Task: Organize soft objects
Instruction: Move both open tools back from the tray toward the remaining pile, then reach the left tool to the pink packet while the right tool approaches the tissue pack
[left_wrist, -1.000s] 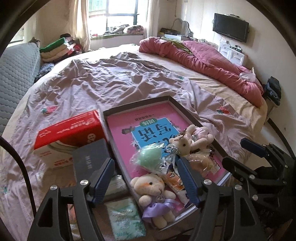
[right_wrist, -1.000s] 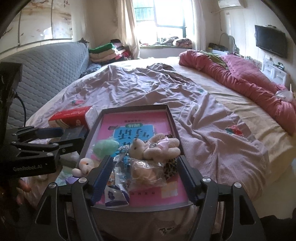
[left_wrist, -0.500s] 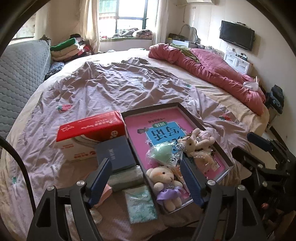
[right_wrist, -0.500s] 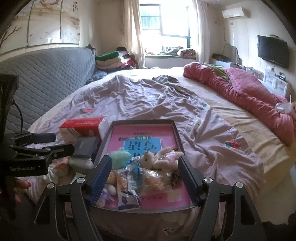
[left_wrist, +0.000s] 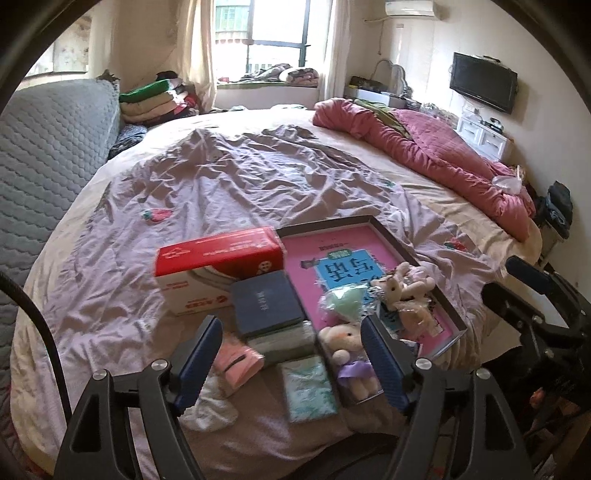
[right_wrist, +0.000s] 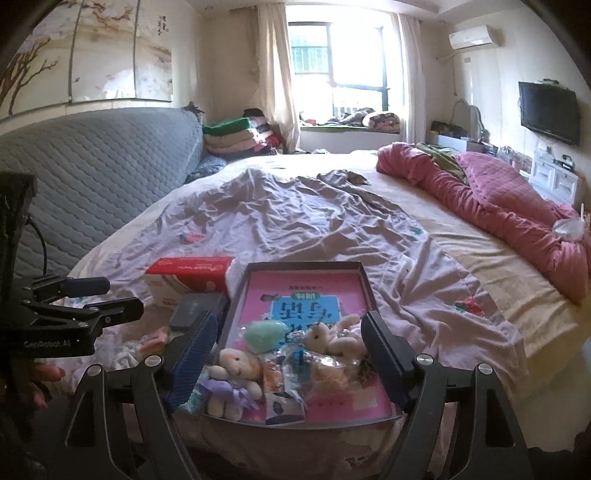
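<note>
The dark shallow tray (right_wrist: 364, 280) holds three plush toys (two loose, one bagged). The left gripper (left_wrist: 291, 360) is wide open and empty; the right gripper (right_wrist: 286, 360) is opening, gripping nothing.

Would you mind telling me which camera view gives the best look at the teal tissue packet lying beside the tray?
The left wrist view: the teal tissue packet lies fully exposed on the bedspread. In the right wrist view only a sliver shows behind the right gripper's finger.

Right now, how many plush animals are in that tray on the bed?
3 that I can make out. One white with a purple bow lies at the tray's near left corner; one pale rabbit lies mid-tray; one in a clear bag lies just before it. Wrappers may hide more.
</note>
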